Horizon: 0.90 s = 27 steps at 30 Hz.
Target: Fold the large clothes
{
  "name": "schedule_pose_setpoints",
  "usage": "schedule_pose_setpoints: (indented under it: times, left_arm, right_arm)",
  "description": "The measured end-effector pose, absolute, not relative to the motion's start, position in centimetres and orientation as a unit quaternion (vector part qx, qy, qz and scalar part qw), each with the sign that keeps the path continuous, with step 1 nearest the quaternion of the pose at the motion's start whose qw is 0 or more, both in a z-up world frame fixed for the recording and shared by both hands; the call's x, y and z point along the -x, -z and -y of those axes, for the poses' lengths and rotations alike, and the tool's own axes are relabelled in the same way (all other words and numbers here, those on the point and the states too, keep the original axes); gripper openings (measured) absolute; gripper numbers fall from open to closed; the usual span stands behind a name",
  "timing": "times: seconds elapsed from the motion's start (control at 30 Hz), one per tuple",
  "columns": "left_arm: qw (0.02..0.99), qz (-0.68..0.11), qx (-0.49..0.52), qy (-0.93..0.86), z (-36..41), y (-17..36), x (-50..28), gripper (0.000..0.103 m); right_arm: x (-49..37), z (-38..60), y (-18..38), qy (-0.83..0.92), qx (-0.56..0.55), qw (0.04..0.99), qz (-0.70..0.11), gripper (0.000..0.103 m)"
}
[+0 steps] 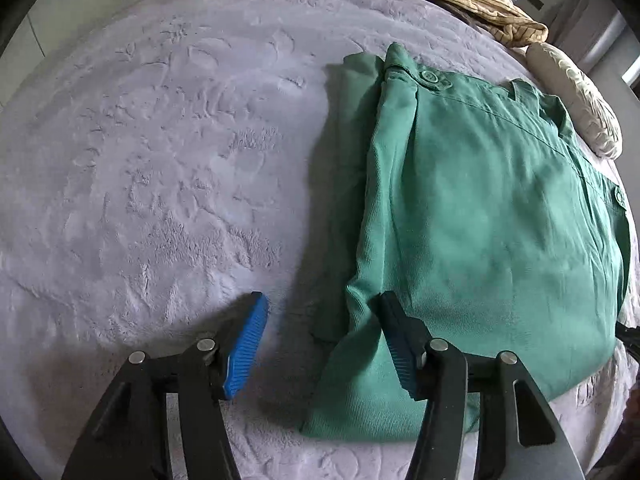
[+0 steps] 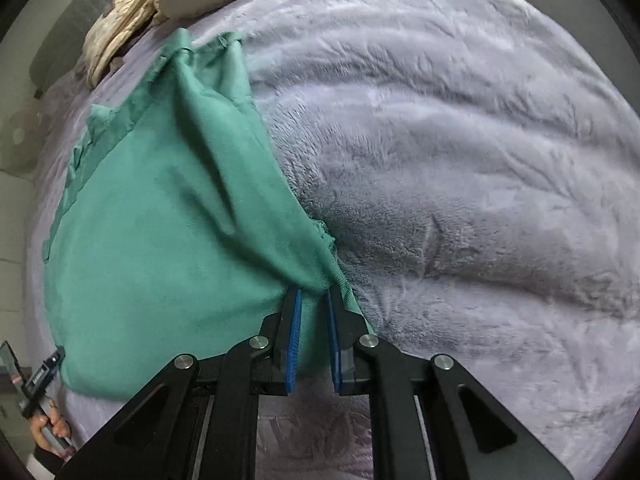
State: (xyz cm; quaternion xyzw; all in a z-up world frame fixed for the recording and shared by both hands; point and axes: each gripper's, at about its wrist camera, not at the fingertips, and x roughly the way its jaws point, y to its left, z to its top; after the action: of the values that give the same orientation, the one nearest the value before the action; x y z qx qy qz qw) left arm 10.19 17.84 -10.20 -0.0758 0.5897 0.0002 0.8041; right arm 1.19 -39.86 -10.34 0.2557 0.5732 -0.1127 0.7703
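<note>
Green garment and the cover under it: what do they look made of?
Green garment: looks like a matte woven cloth, perhaps cotton twill, going by the fine diagonal ribbing, stitched seams and a button. Lilac bed cover: looks like plush fleece, with a short nap that shows brushed swirls and an embossed pattern.

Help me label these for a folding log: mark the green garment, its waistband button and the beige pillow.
green garment point(image 1: 480, 216), left wrist view, flat middle panel.
waistband button point(image 1: 429, 76), left wrist view, button face.
beige pillow point(image 1: 576, 100), left wrist view, its side.
</note>
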Motion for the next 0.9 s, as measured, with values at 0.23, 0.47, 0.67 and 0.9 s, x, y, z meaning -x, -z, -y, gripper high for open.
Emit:
schedule_pose_setpoints:
  times: [0.23,0.47,0.67,0.9]
  left_arm:
    - [0.797,-0.599,0.081,0.003,-18.8,9.1,-9.3,0.06]
    - [0.789,-0.61,0.068,-0.008,-19.6,8.2,-8.1,0.06]
    - [0.784,-0.618,0.062,-0.016,-20.8,7.8,-6.5,0.06]
    - [0.779,-0.625,0.045,-0.022,-21.6,7.2,-4.9,0.06]
  right_arm:
    - [-0.2,39.1,8.6,0.128,-0.249,0.769,-0.575,0.016]
    - [1.8,36.1,6.3,0.122,-0.267,0.769,-0.568,0.017]
    - [2.0,30.2,6.2,0.071,-0.283,0.757,-0.584,0.017]
    - [1.3,23.2,7.4,0.015,-0.298,0.736,-0.608,0.055]
